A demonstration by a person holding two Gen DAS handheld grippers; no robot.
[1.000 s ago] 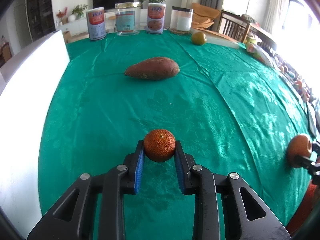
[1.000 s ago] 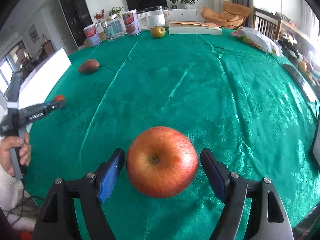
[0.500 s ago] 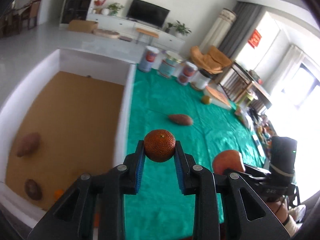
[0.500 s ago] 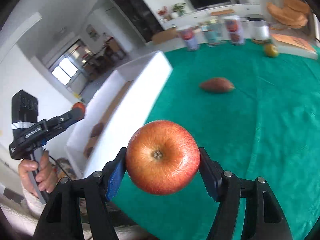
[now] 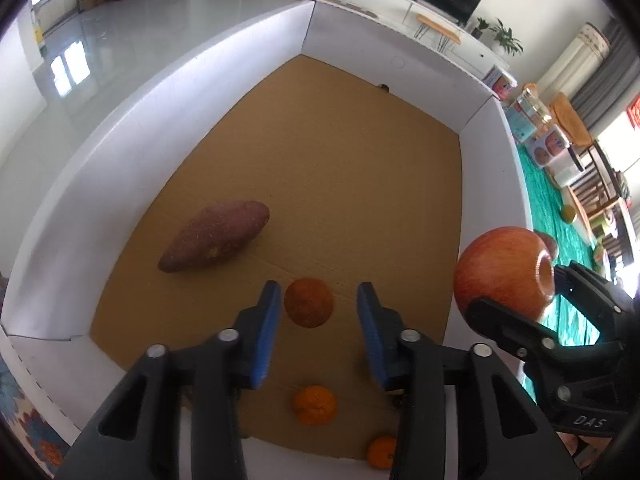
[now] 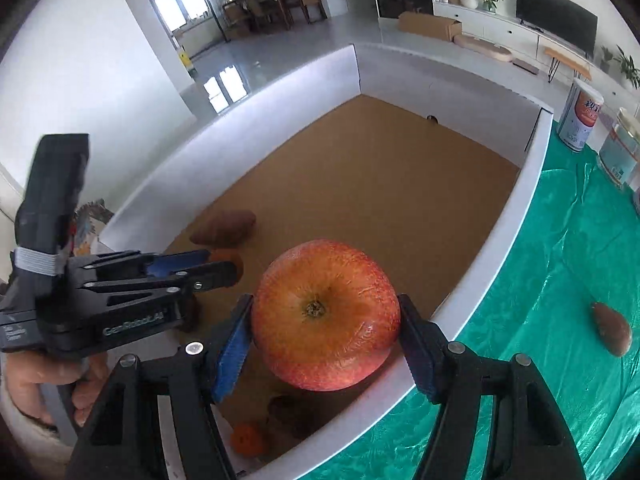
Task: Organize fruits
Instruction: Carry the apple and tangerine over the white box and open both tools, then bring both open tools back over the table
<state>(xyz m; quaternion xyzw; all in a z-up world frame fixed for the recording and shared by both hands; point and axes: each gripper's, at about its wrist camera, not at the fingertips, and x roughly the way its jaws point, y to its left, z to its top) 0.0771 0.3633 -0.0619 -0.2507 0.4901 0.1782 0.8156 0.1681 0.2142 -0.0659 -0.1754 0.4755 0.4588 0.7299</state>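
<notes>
My left gripper (image 5: 316, 312) is open over the white-walled box (image 5: 200, 80) with a brown floor. A small dark orange fruit (image 5: 309, 302) sits free between its spread fingers, below them in the box. A sweet potato (image 5: 216, 236) and two small oranges (image 5: 315, 405) (image 5: 382, 452) lie on the box floor. My right gripper (image 6: 326, 332) is shut on a red apple (image 6: 326, 314), held above the box's near right wall (image 6: 472, 304). The apple also shows in the left wrist view (image 5: 506, 272). The left gripper shows in the right wrist view (image 6: 192, 270).
The green tablecloth (image 6: 560, 280) lies right of the box, with another sweet potato (image 6: 612, 328) on it. Cans and jars (image 6: 584, 116) stand at the table's far end. A floral cloth (image 5: 24, 432) lies outside the box's near left corner.
Both grippers swung from the green table to over the box. My left gripper opened and let go of the small orange fruit. My right gripper closed on the apple and carried it along.
</notes>
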